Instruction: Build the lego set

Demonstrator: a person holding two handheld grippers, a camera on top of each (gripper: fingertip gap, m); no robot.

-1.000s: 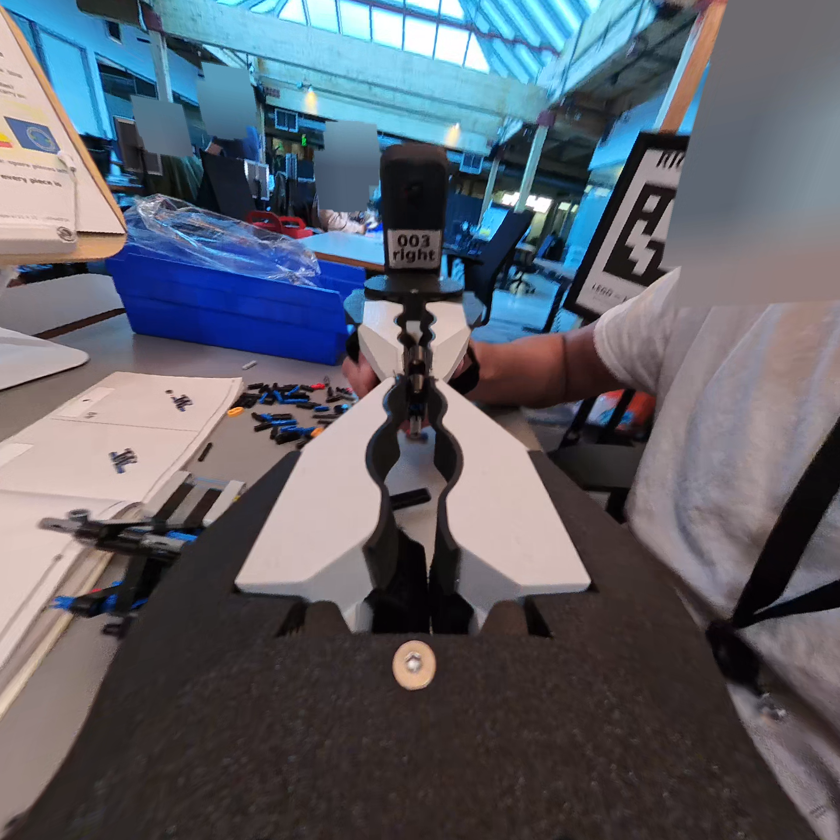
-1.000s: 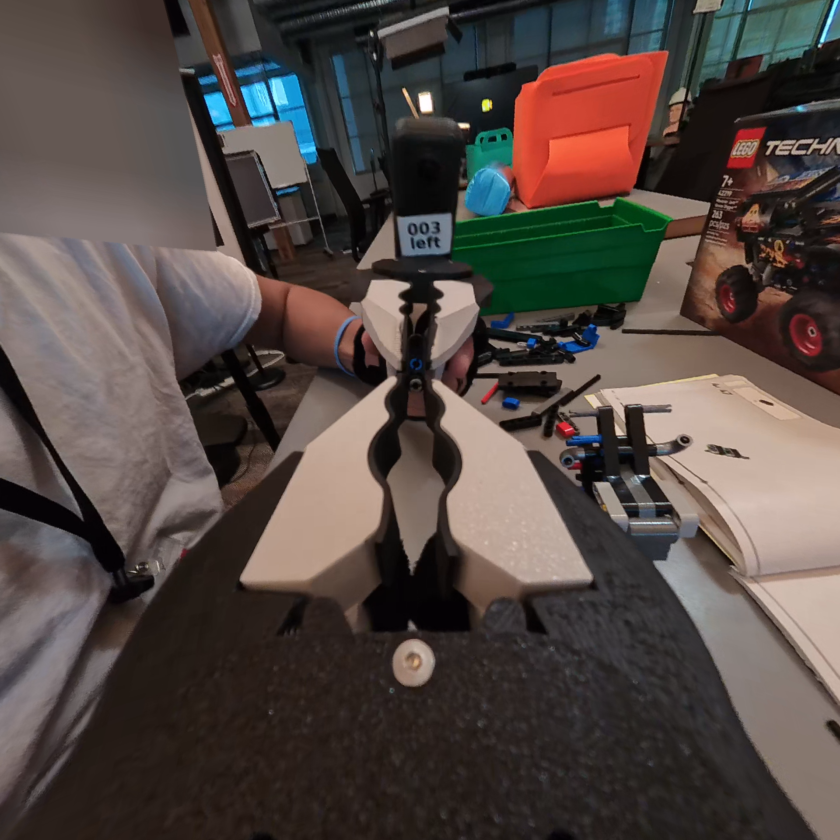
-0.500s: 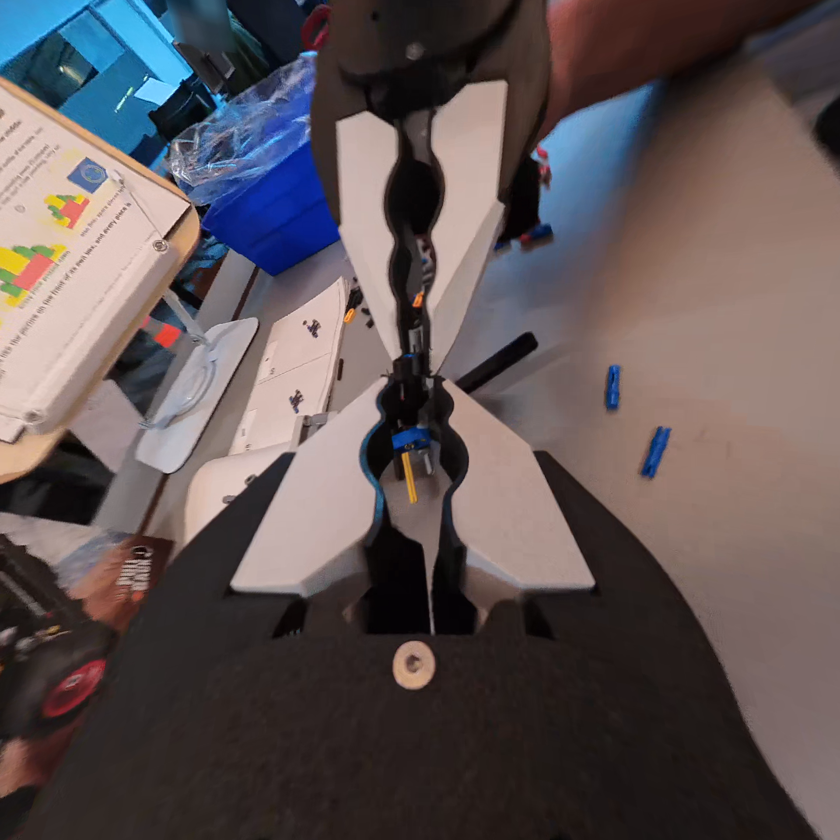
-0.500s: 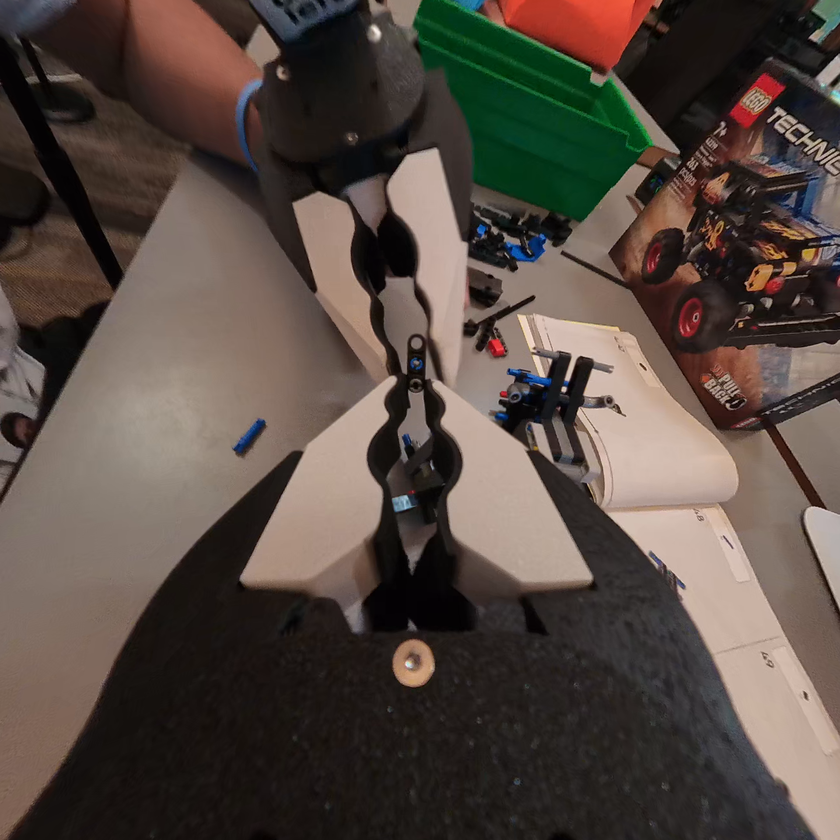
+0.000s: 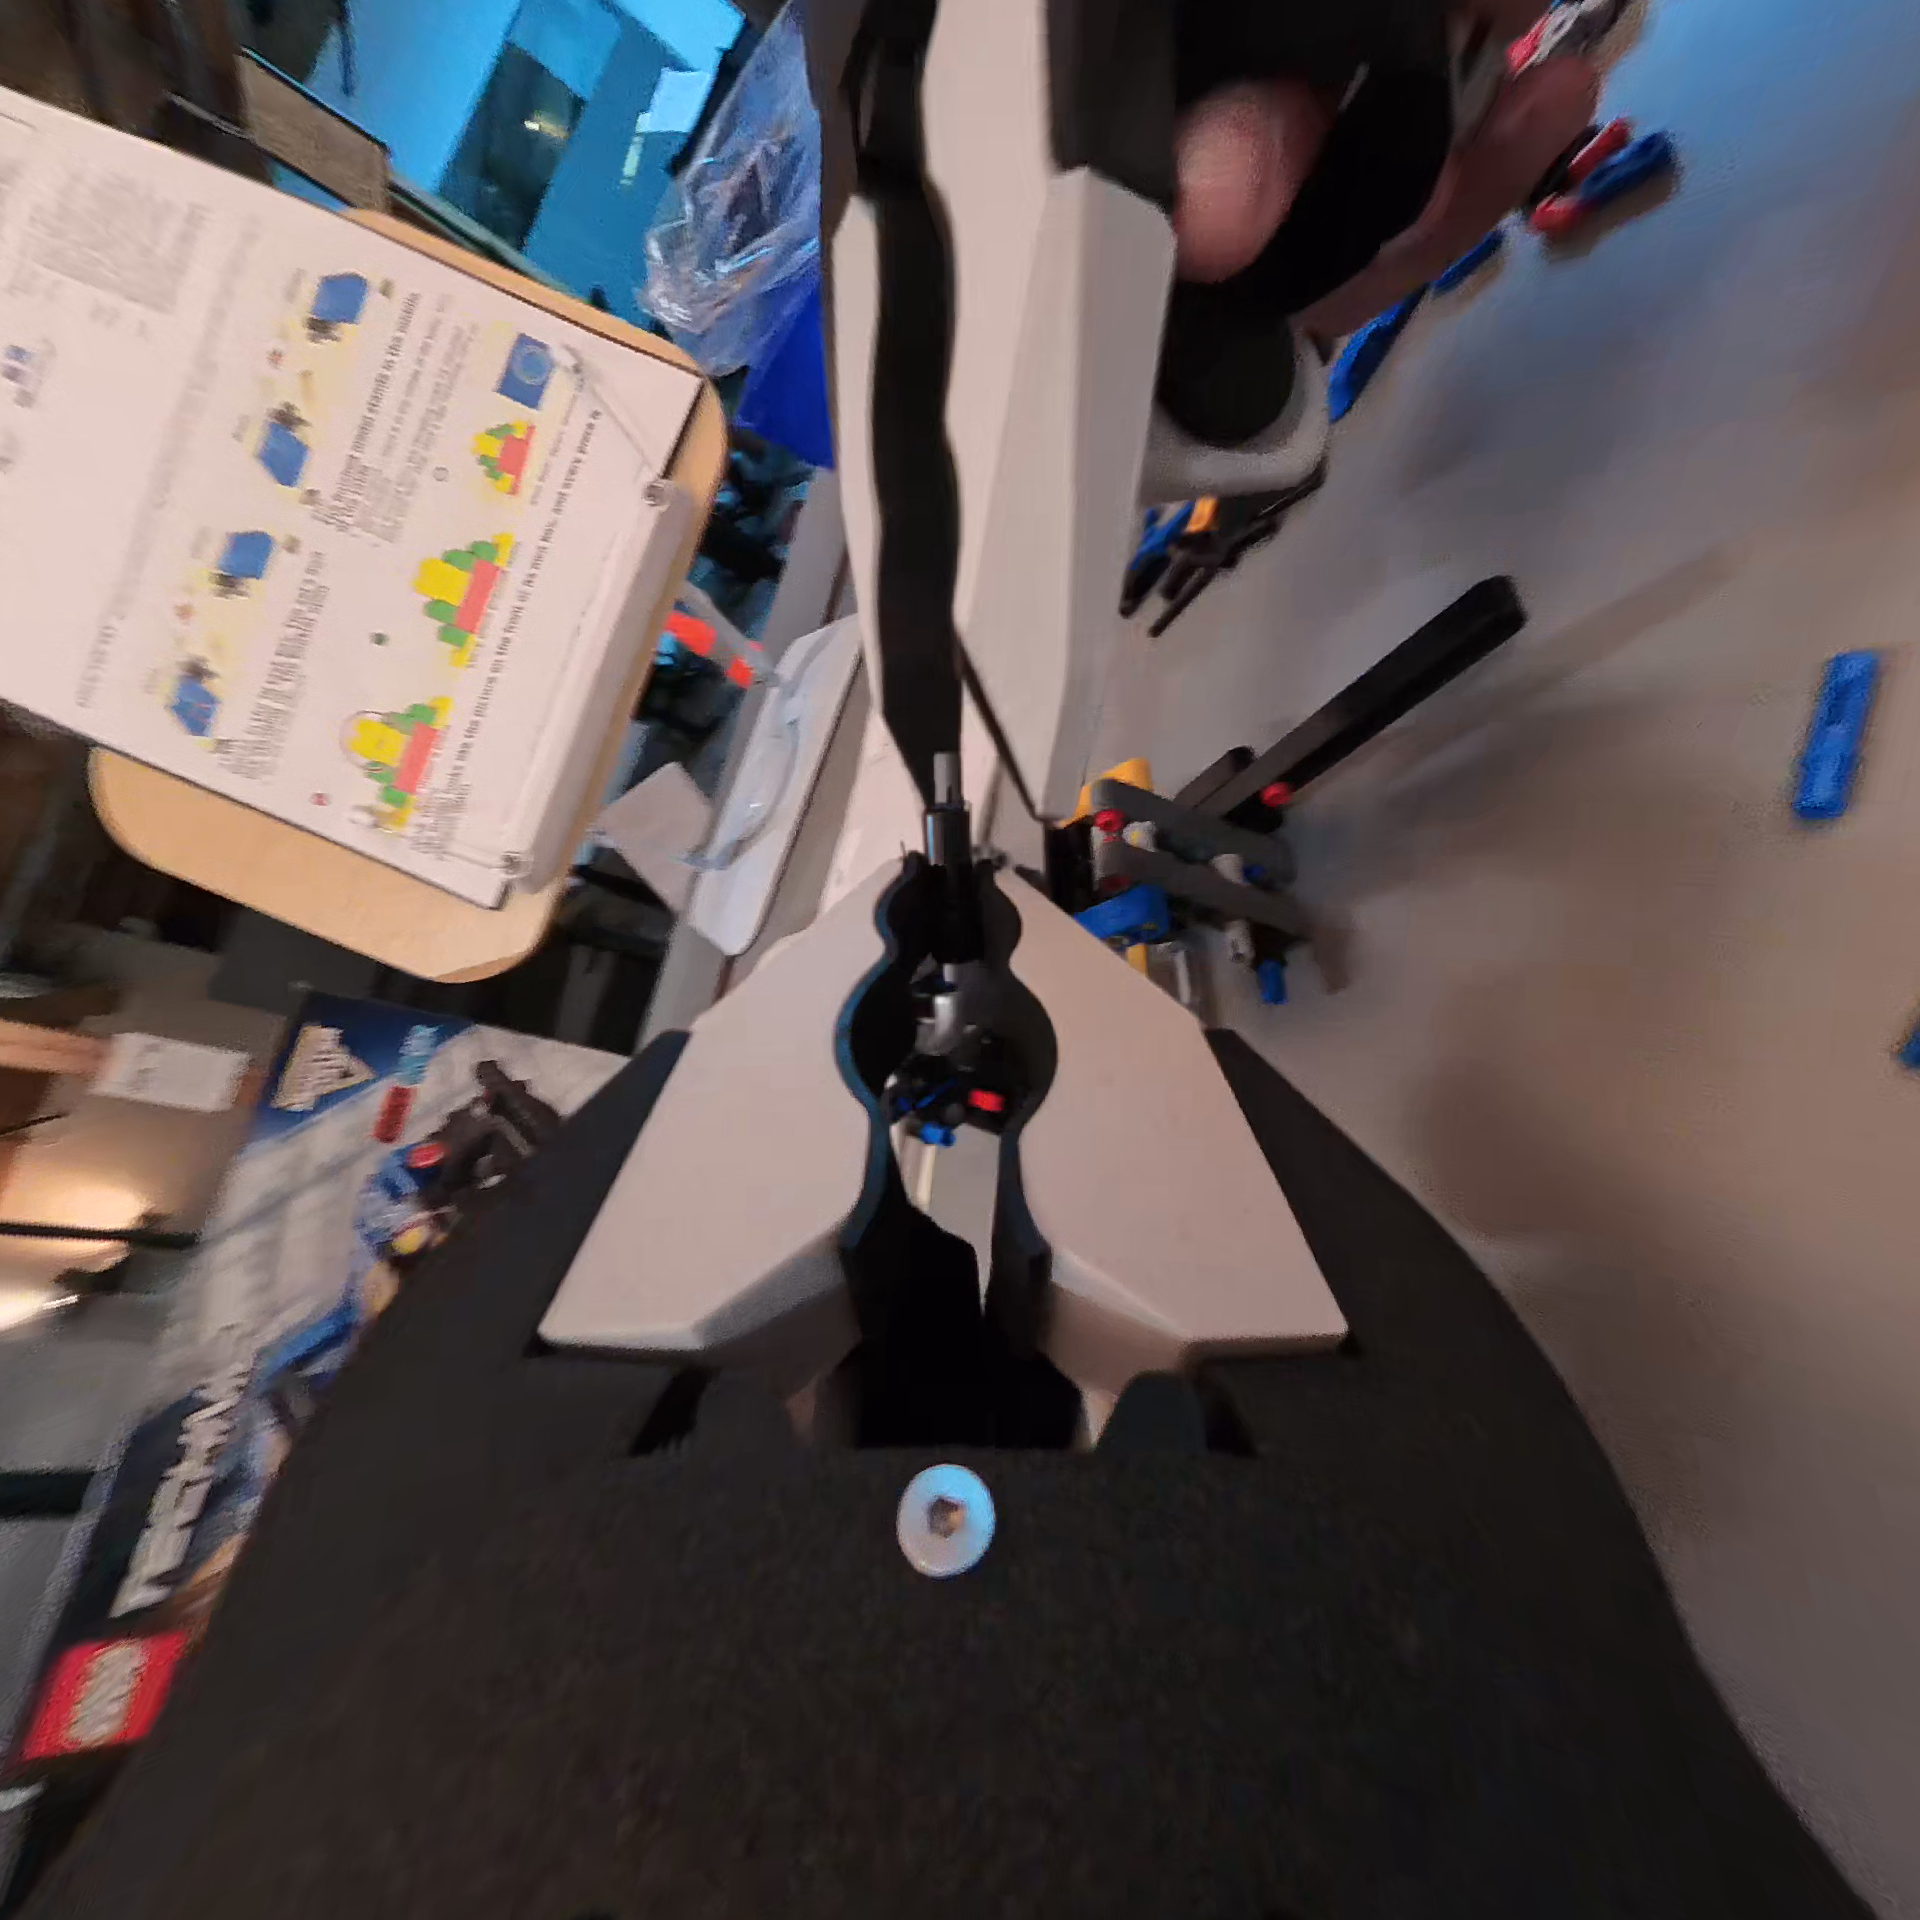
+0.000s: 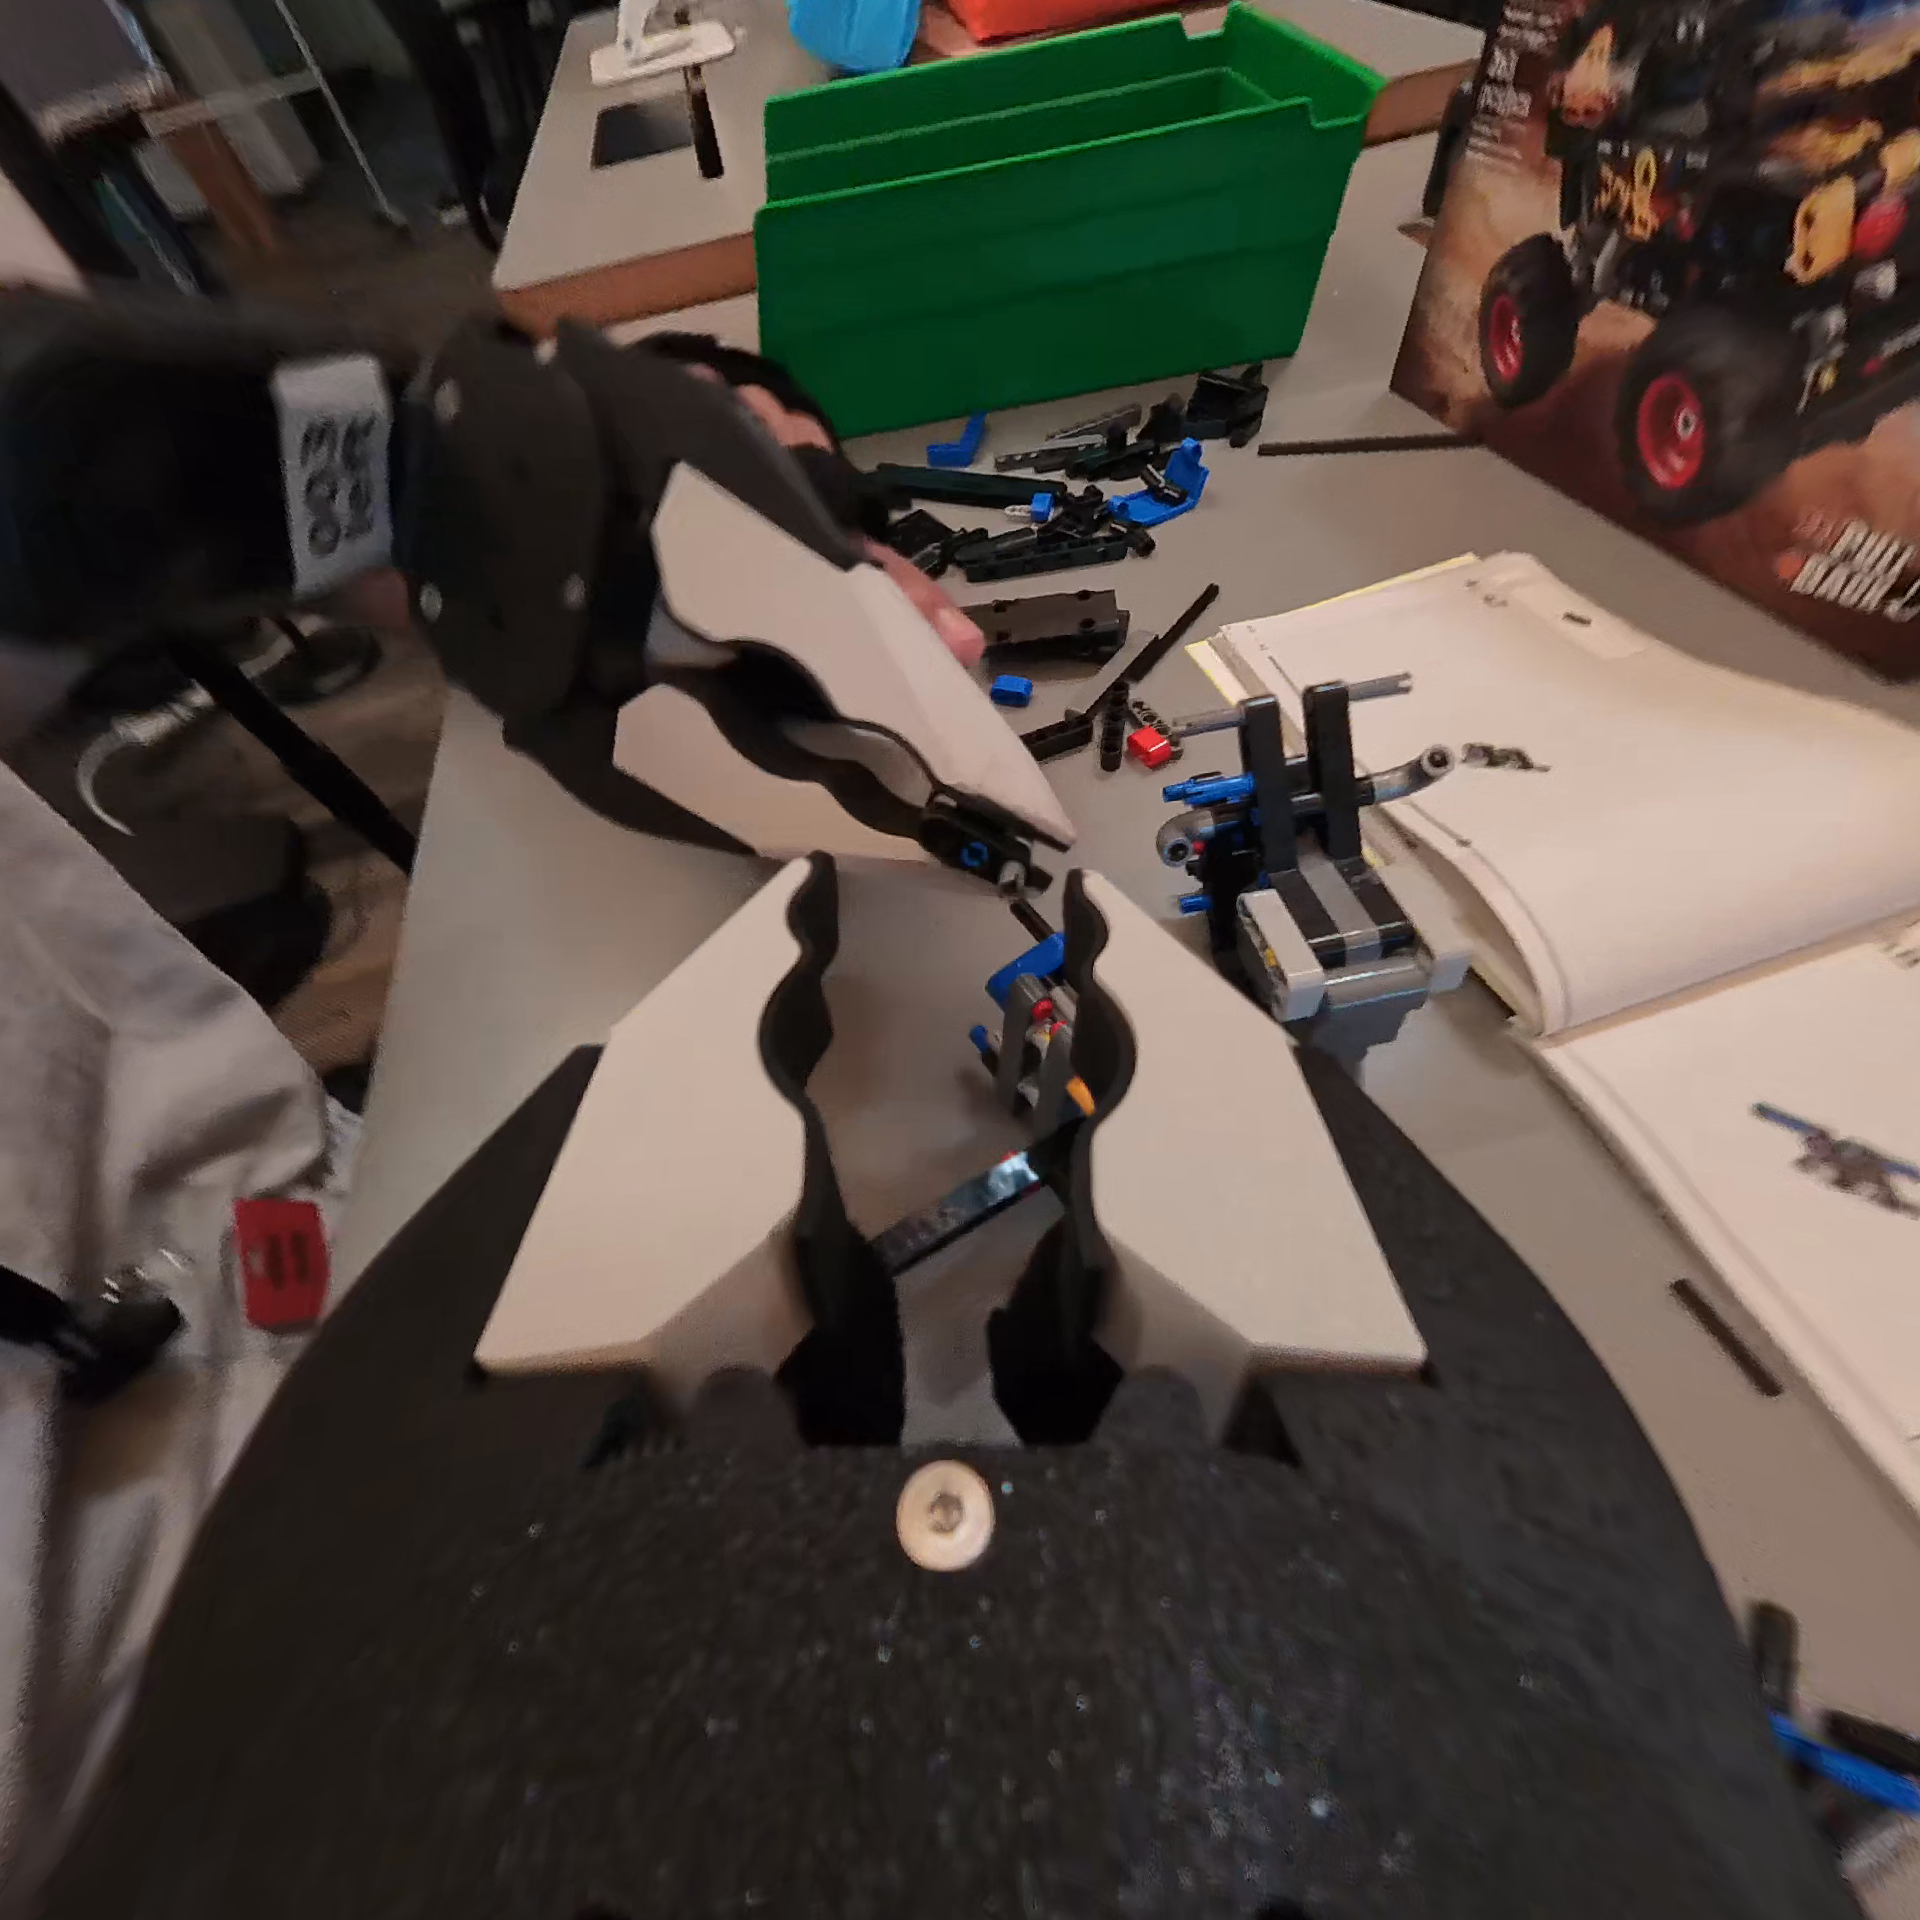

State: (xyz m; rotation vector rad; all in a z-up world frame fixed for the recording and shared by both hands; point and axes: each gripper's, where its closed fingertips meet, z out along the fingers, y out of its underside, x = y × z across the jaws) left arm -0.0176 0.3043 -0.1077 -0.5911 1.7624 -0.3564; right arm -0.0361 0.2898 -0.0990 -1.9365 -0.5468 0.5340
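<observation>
Left wrist view: my left claw (image 5: 943, 883) is pinched on a small black lego piece (image 5: 943, 831), tip to tip with the right claw.

Right wrist view: my right claw (image 6: 945, 883) is spread, empty, over the small subassembly (image 6: 1029, 1023) on the counter (image 6: 582, 935). I judge a joining step; next I must align carefully.

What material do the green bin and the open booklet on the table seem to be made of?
The green bin looks like moulded plastic: even colour, smooth walls, soft sheen. The open booklet looks like matte white paper: thin stacked pages curling at the fold.
</observation>
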